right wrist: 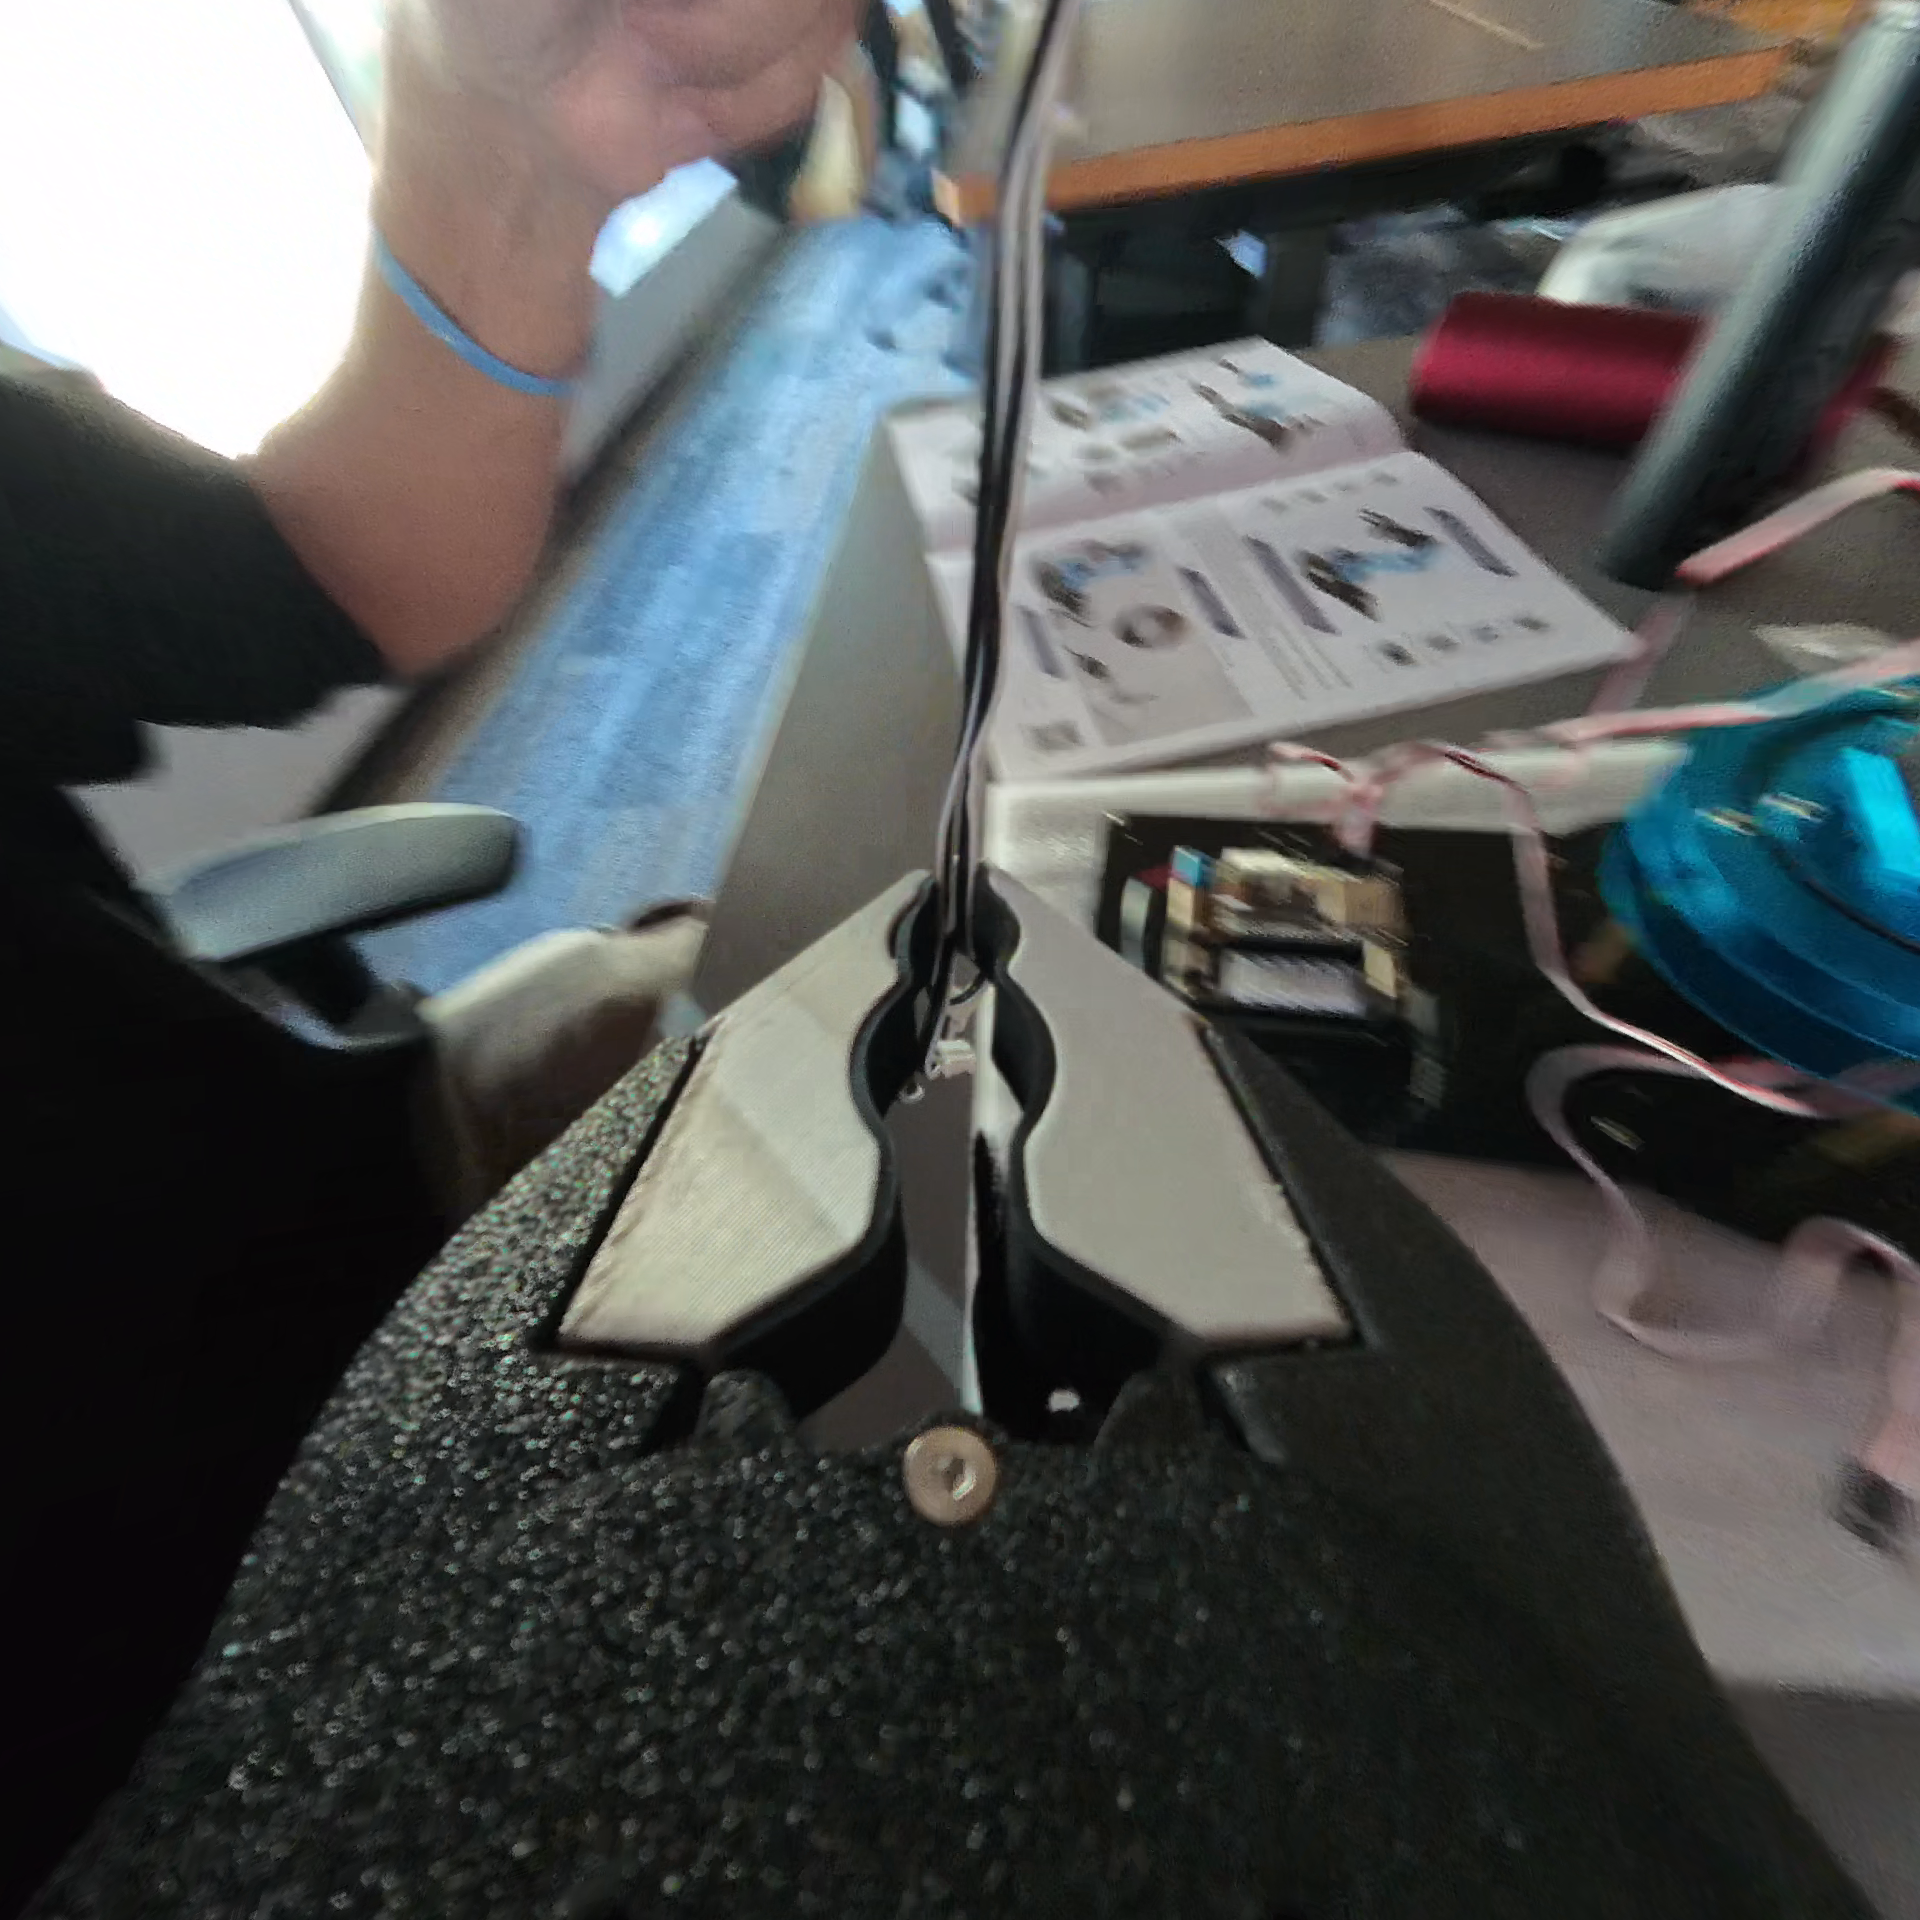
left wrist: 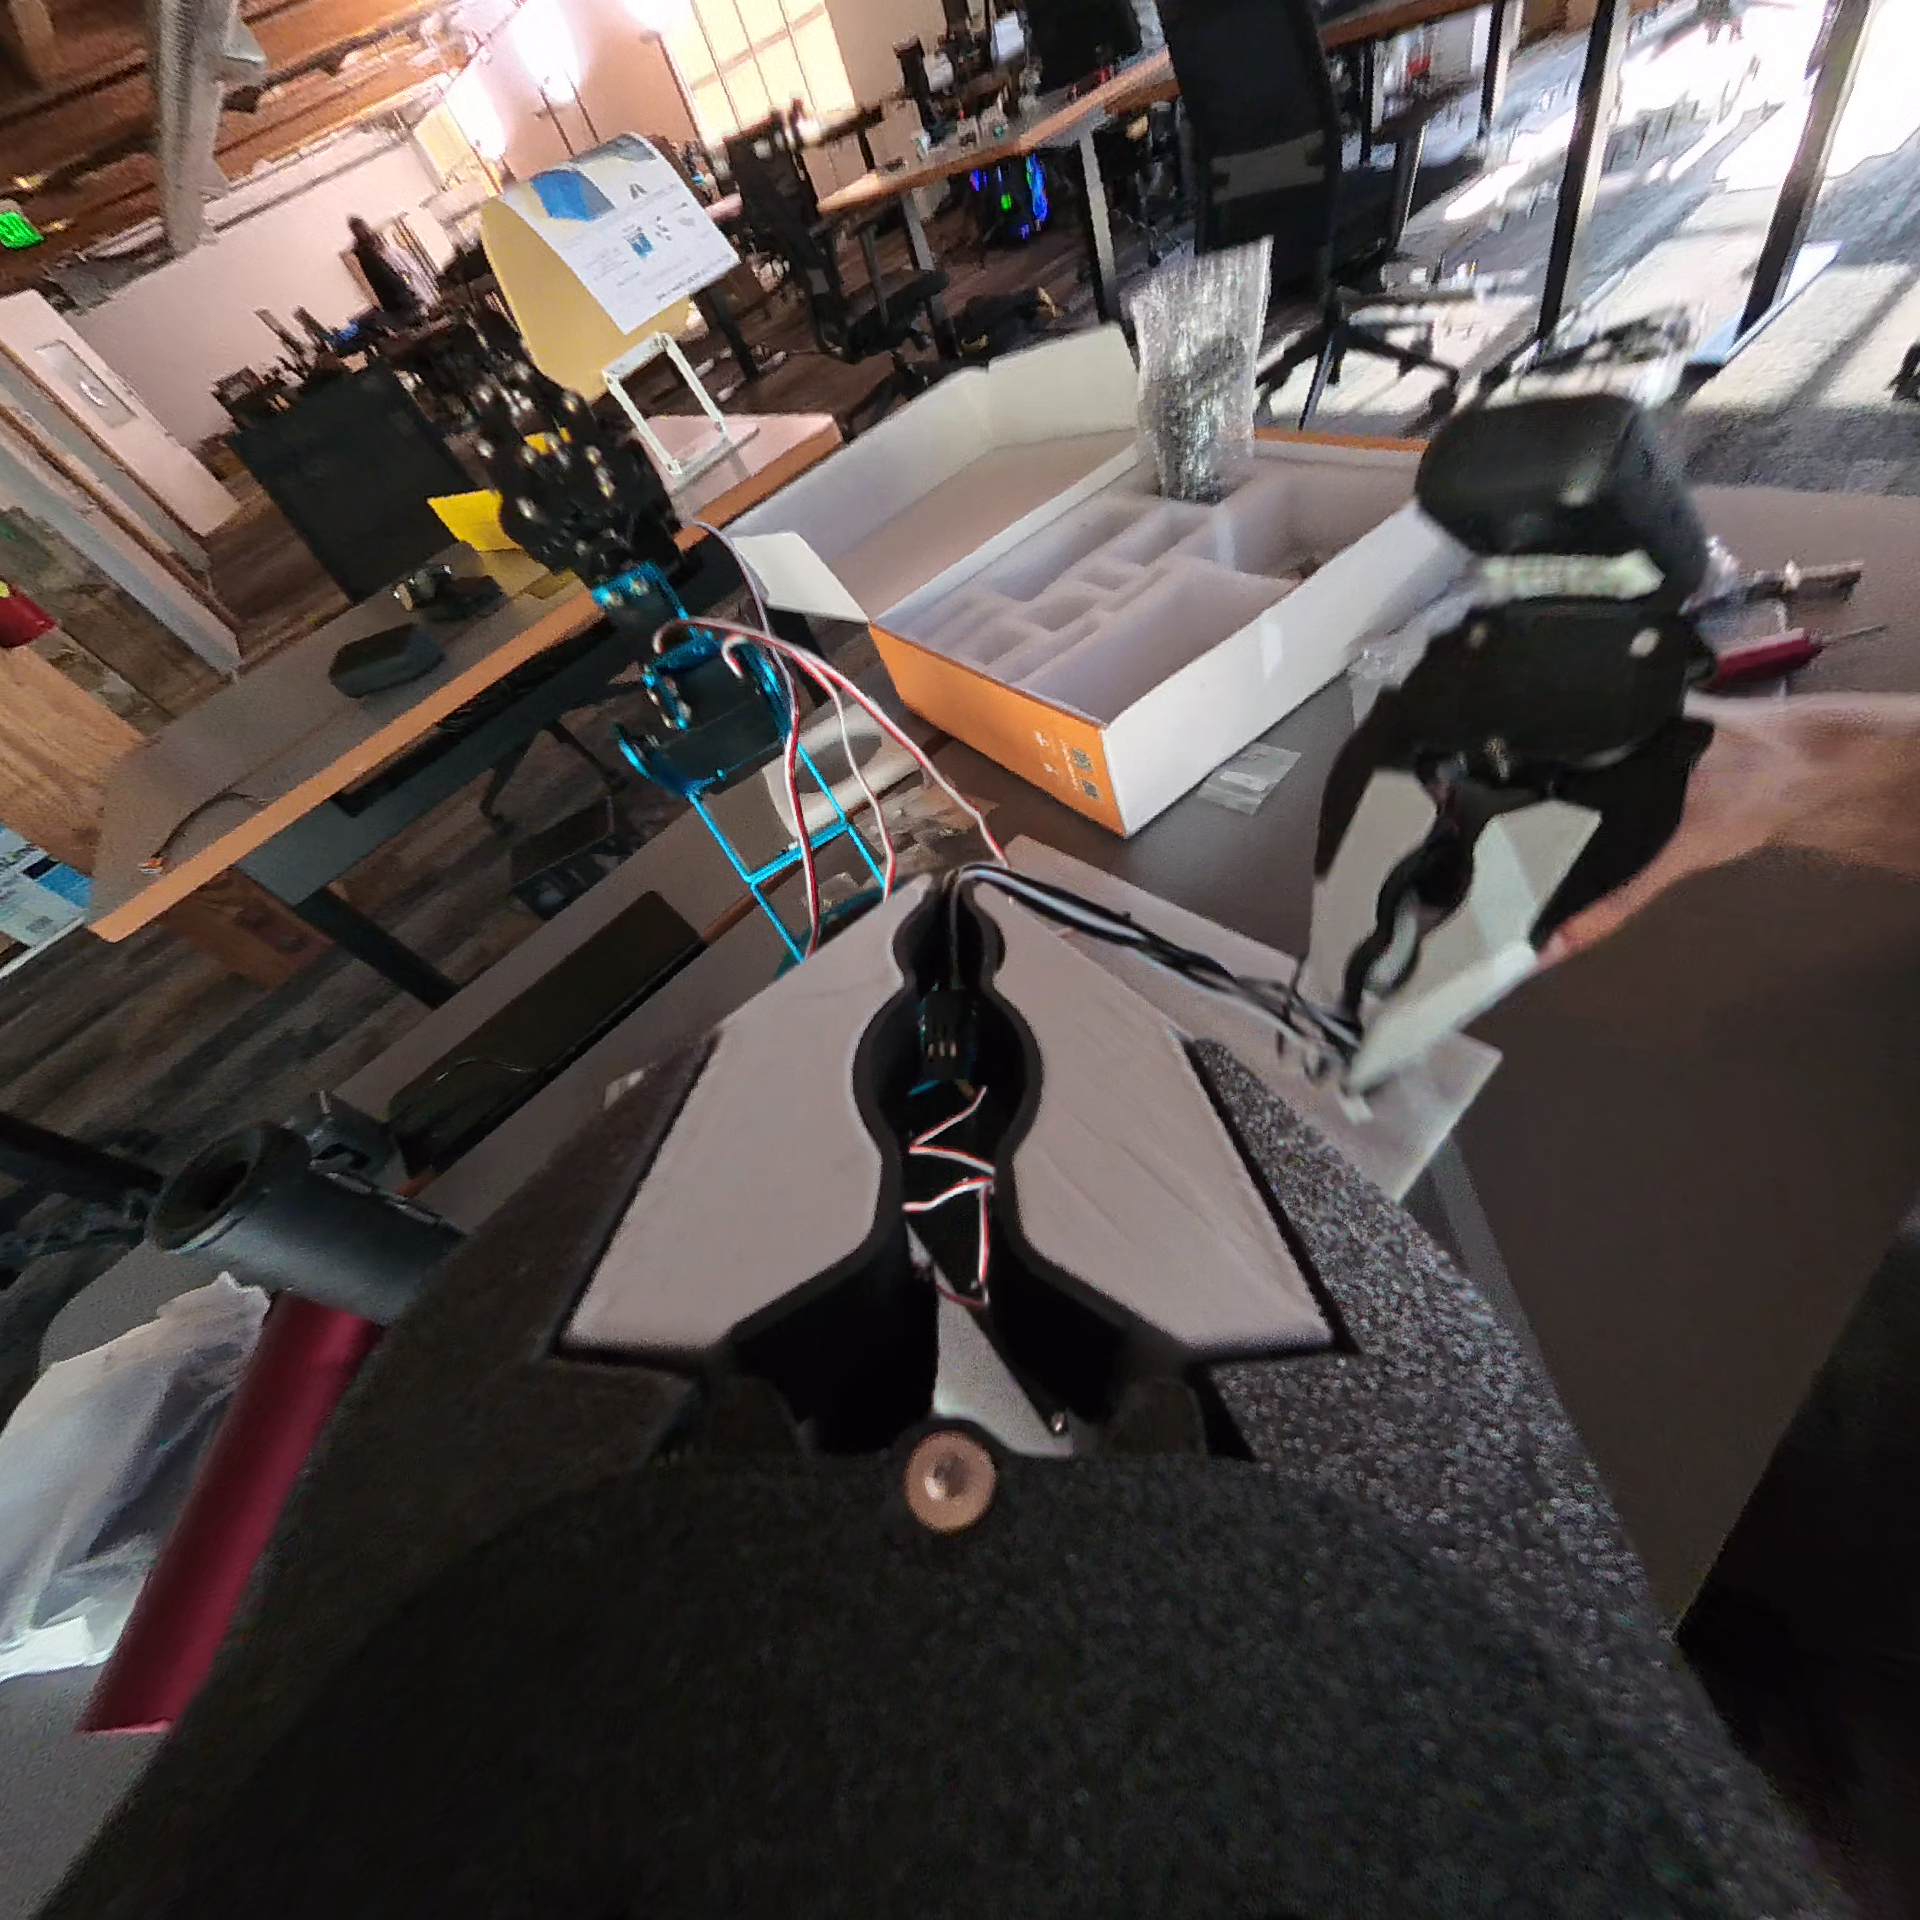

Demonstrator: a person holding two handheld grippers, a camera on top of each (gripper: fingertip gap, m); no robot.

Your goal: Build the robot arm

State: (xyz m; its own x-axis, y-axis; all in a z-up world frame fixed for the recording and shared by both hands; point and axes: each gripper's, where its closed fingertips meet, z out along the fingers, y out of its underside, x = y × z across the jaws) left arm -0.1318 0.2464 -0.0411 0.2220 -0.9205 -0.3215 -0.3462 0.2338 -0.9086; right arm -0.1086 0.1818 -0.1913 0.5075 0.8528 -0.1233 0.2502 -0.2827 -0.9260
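Left gripper (left wrist: 951, 894) is clenched at its tips on a bundle of thin wires (left wrist: 1122, 930), a small black connector (left wrist: 940, 1039) sitting in the hollow behind them. Right gripper (right wrist: 961, 904), at three o'clock from it, pinches the same black-and-white bundle (right wrist: 987, 520) near a small white plug (right wrist: 951, 1055). Holding well here means gripping insulation, not the plugs, and avoiding strain. Farther off at eleven o'clock stands a blue metal arm frame (left wrist: 707, 717); at one o'clock, an open white-and-orange box (left wrist: 1049, 623).
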